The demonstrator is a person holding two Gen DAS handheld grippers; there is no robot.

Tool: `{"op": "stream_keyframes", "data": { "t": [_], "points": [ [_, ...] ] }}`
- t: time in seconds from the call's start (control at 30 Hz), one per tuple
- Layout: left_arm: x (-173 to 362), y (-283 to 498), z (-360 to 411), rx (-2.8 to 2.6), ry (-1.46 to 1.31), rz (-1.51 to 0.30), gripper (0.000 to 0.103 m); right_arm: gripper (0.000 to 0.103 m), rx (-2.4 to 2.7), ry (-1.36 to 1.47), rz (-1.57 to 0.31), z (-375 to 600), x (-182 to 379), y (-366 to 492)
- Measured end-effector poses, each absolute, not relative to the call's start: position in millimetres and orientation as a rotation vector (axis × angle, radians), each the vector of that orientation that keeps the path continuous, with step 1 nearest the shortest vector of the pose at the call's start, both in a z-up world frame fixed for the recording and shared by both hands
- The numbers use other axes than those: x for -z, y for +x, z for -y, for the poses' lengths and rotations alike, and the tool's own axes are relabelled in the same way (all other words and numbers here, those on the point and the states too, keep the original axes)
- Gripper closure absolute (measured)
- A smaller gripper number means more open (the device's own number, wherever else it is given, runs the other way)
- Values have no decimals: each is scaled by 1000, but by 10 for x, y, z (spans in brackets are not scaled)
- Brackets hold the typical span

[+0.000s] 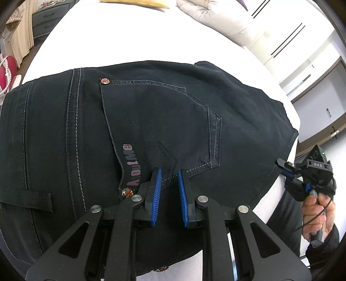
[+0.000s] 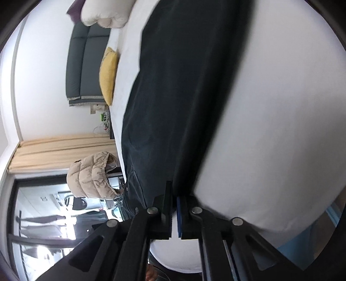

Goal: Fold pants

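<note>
Dark navy pants [image 1: 151,121] lie flat on a white bed [image 1: 129,36], back pocket and waistband facing up. My left gripper [image 1: 169,175] hovers over the pocket's lower edge with its blue pads [image 1: 157,186] slightly apart and nothing between them. My right gripper [image 1: 287,168] shows at the right edge of the pants, held in a hand. In the right wrist view the right gripper [image 2: 174,194] has its jaws nearly together on the edge of the pants [image 2: 173,97], which stretch away across the bed [image 2: 270,129].
A yellow cushion [image 1: 134,3] and a pale duvet [image 1: 216,17] lie at the far end of the bed. A grey dresser [image 1: 45,19] and curtain stand at the left. A beige puffer jacket [image 2: 93,177] hangs beyond the bed, near a grey headboard [image 2: 86,62].
</note>
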State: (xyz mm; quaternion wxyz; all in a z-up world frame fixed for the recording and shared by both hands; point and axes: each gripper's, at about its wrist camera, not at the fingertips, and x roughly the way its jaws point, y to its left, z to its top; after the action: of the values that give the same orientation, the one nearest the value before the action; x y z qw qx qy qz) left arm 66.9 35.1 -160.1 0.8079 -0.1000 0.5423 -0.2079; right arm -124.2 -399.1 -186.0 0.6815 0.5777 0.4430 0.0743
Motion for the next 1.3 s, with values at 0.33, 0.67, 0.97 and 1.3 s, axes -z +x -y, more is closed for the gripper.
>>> {"op": "stream_keyframes", "data": {
  "t": [0.33, 0.67, 0.97, 1.3],
  "points": [
    [1614, 614, -436, 452, -229, -1160, 87, 101, 21, 1409, -809, 4872, 1873, -1337],
    [1600, 621, -431, 450, -227, -1165, 87, 99, 20, 1320, -834, 4939, 1776, -1406],
    [1628, 577, -475, 446, -247, -1160, 87, 90, -5, 1028, -805, 4975, 959, -1122],
    [1633, 608, -536, 454, -244, -1176, 87, 92, -371, 1055, -1170, 3936, 1828, 287]
  ]
}}
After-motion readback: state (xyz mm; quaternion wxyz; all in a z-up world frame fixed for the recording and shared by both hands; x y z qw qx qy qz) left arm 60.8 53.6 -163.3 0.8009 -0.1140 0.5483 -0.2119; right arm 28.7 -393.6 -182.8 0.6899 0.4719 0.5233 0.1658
